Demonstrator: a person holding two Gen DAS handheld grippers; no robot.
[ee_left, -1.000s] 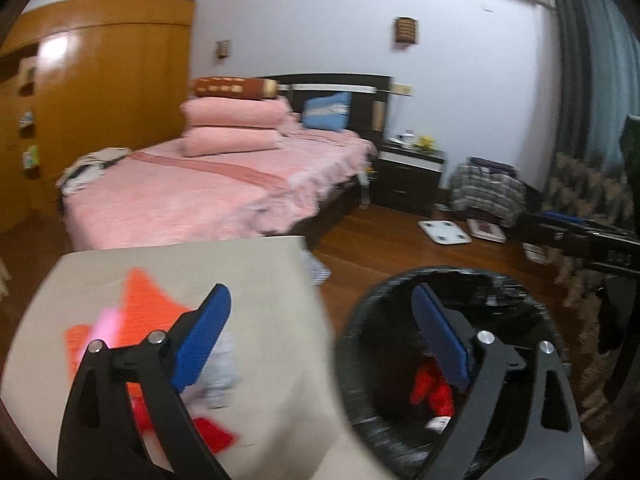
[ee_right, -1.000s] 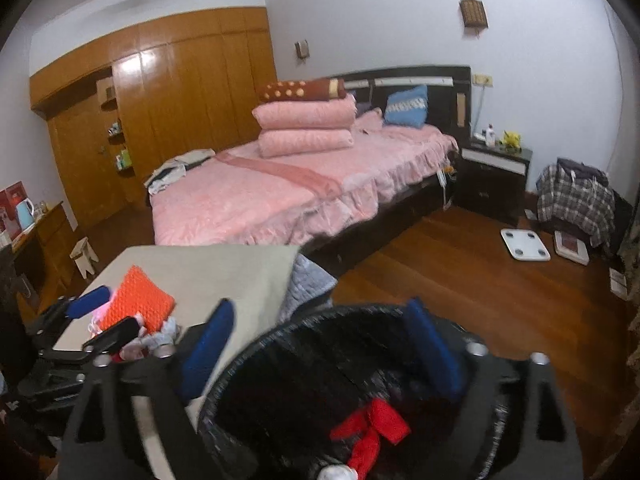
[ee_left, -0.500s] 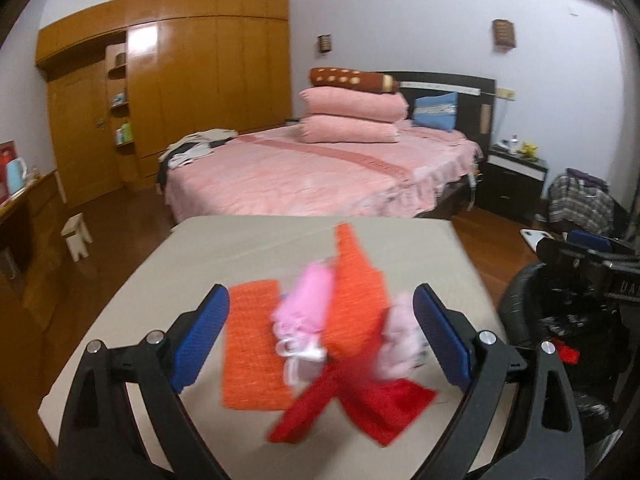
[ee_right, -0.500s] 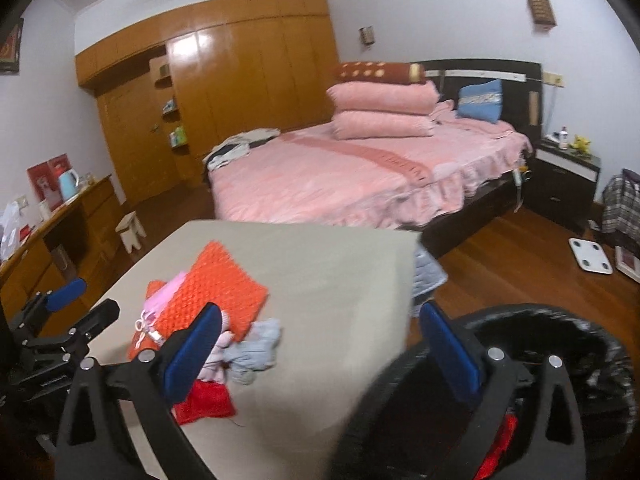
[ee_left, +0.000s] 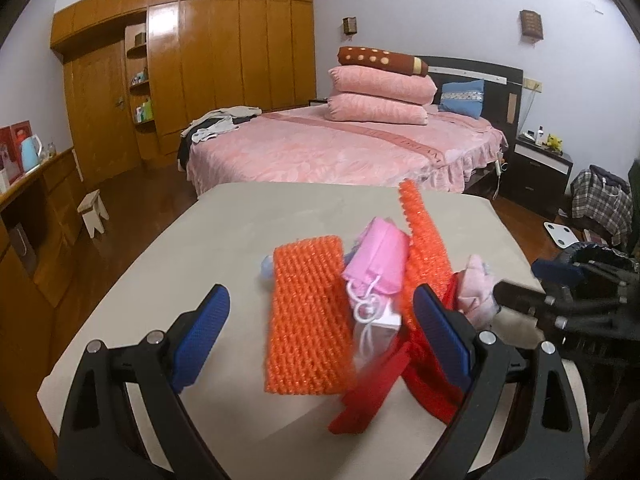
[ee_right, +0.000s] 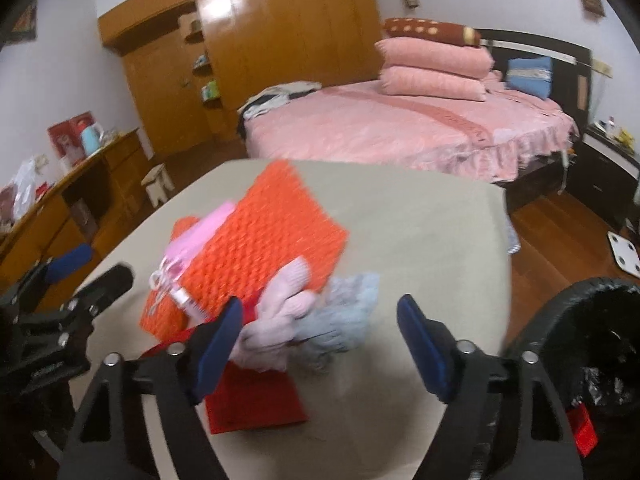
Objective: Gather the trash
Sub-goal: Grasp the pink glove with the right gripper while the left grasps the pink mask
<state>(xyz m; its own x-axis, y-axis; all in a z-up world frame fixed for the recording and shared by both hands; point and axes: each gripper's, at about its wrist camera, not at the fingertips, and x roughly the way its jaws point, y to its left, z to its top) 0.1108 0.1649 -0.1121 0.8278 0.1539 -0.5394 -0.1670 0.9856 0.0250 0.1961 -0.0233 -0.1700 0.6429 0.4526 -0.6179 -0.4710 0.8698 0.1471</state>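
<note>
Trash pile: heap of scraps lying on the beige table (ee_left: 248, 216), toward its near right part in the left wrist view.
Flat orange mesh: orange net piece (ee_left: 308, 316) lying flat at the left of the heap, between the left claw's fingers in that view.
Upright orange mesh: second orange net piece (ee_left: 424, 248) standing tilted on edge to the right of the pink pouch (ee_left: 378, 262).
Pink pouch: rests between the two orange pieces, with white cord loops (ee_left: 366, 304) hanging from its front.
Red scraps: red strips (ee_left: 372, 392) at the near edge of the heap, partly under the left claw's right finger.
Pale cloths: pale pink cloth (ee_right: 280, 316) and light blue cloth (ee_right: 344, 312) bunched together at the right of the heap, touching the big orange piece.
Left claw: left claw (ee_left: 320, 340) spread wide, holding nothing, low over the heap's near side.
Right claw: right claw (ee_right: 320, 344) also spread wide and empty; the pale cloths sit just beyond its left finger.
Bin: black-lined trash bin (ee_right: 592, 344) beside the table's right edge, with a red scrap (ee_right: 582, 428) visible at its lower part.
Background: pink bed (ee_left: 344, 148) and wooden wardrobe (ee_left: 208, 60) behind the table.
</note>
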